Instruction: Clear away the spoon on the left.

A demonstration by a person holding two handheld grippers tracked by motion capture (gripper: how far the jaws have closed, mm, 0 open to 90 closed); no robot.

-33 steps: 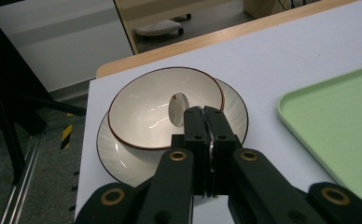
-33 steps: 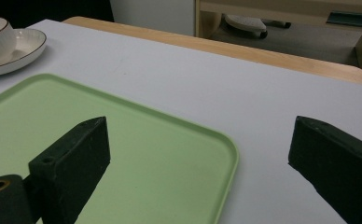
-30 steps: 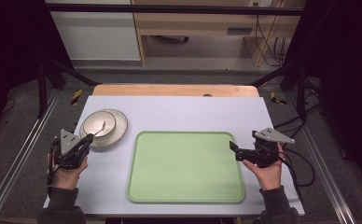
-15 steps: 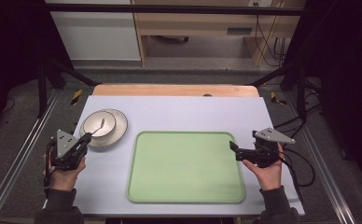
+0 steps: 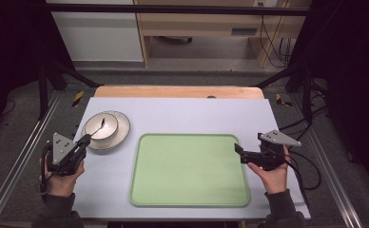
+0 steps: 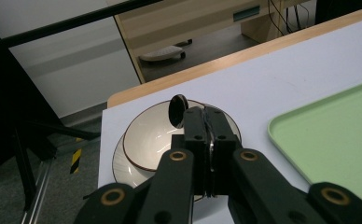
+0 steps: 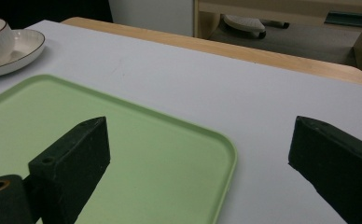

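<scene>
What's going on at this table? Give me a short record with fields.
Surface: white table
Left claw: shut on a spoon, held over the bowl
Bowl: sits on a plate, far left of the table
Tray: green, nothing on it, in the middle
Right claw: open, holding nothing, at the tray's right edge

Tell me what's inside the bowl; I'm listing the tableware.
A metal spoon lies in the bowl, its handle pinched in the left claw. The bowl sits on a plate; the claw covers part of the bowl's inside.
</scene>
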